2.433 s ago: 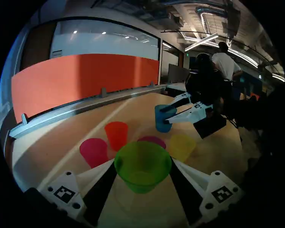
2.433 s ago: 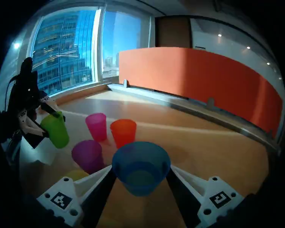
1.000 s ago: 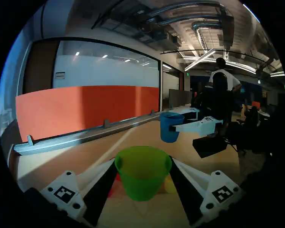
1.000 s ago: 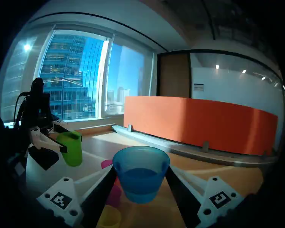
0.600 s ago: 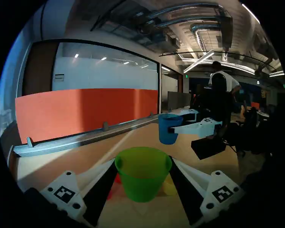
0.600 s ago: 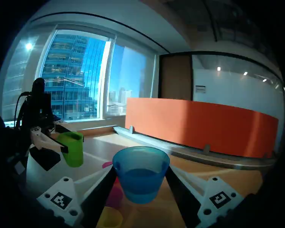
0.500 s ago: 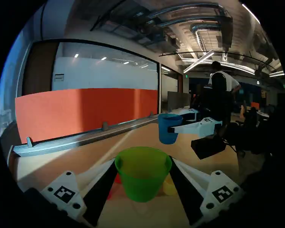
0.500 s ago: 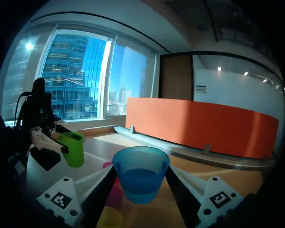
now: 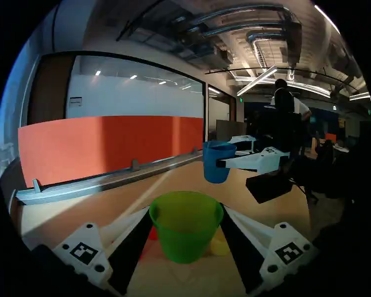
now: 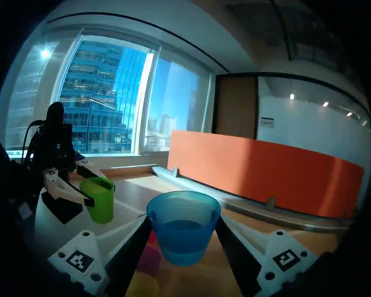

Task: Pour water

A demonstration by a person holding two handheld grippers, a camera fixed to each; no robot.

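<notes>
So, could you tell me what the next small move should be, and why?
Probably bring the blue cup closer, above the green cup, before tilting. Both are held upright and apart, the blue one seems to hold water, and the green looks empty.

Behind the green cup (image 9: 186,226) only slivers of a red cup (image 9: 153,233) and a yellow cup (image 9: 219,245) peek out; the blue cup (image 10: 184,228) half covers a purple cup (image 10: 148,259) below.
</notes>
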